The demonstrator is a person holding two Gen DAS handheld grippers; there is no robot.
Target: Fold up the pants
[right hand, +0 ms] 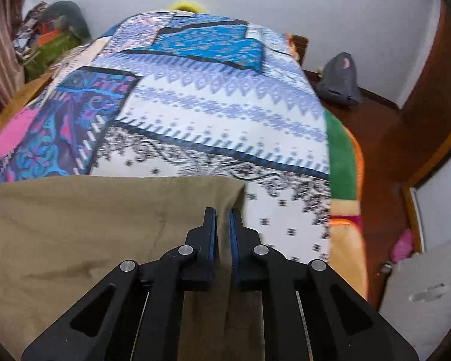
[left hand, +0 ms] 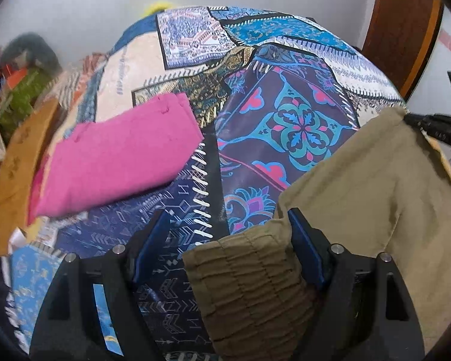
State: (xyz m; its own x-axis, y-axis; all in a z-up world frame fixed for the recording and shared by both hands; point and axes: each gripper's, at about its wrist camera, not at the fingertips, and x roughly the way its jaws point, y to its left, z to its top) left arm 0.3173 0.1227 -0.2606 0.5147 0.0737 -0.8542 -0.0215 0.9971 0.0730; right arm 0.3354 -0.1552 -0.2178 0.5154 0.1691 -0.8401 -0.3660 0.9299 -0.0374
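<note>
Left wrist: left gripper [left hand: 230,225] spread wide over khaki pants [left hand: 360,186]; right gripper [right hand: 222,219] pinches them.

A patchwork bedspread [left hand: 285,96] in blue, white and purple prints is seen covering the bed. A folded pink garment [left hand: 117,153] lies on its left part. Beyond the bedspread's left edge, a wooden bed frame [left hand: 18,162] and a heap of coloured clothes [right hand: 49,42] are shown. A grey bag [right hand: 339,79] sits on the reddish floor [right hand: 385,150] to the bedspread's right, against the white wall [right hand: 285,3].
</note>
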